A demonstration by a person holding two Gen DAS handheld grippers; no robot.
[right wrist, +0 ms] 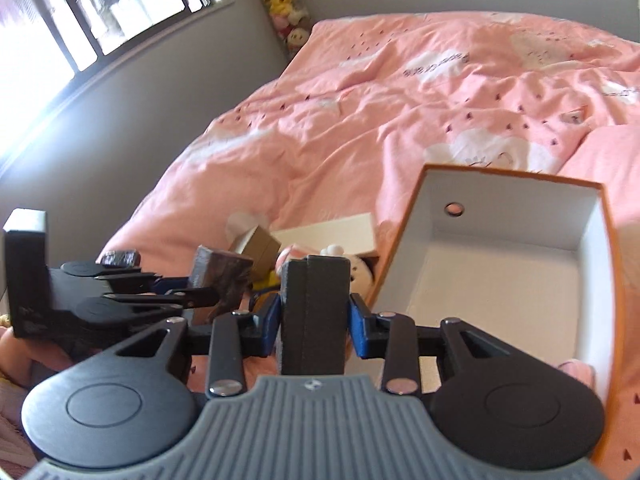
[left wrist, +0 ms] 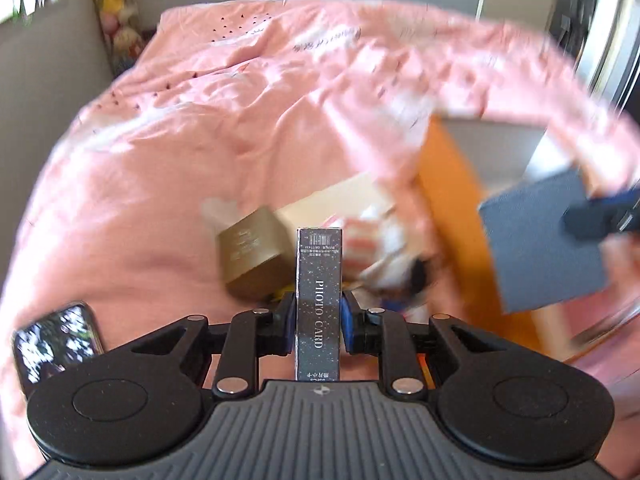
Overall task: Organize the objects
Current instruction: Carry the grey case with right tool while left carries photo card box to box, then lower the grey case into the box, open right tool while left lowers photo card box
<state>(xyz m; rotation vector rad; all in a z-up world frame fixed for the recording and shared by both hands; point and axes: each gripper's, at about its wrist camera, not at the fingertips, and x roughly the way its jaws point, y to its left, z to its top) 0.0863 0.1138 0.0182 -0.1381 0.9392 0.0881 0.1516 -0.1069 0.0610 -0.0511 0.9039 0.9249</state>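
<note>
- Left wrist view: the left gripper [left wrist: 319, 322] is clamped on a narrow dark photo card box [left wrist: 319, 296] standing upright between its blue pads, lifted clear of the pink duvet [left wrist: 192, 140].
- Beyond that box, a gold box [left wrist: 254, 258] and a plush toy [left wrist: 384, 252] lie in a small heap on the duvet, just left of the orange storage box [left wrist: 448, 200]. A phone [left wrist: 56, 340] lies on the duvet, well left of the heap.
- At the right edge, the right gripper [left wrist: 600, 216] carries a grey box [left wrist: 544, 240] in front of the orange storage box; blur hides the finer detail.
- Right wrist view: the right gripper [right wrist: 314, 316] is closed on the grey box [right wrist: 314, 312], held edge-on, tilted downward, just left of the orange storage box [right wrist: 404, 232], whose white interior looks empty.
- The left gripper [right wrist: 200, 292] sits further left with the photo card box [right wrist: 220, 284].
- Judgement: both hands are in the carry step; next, each box needs moving over the open storage box, lowering inside, then release.
</note>
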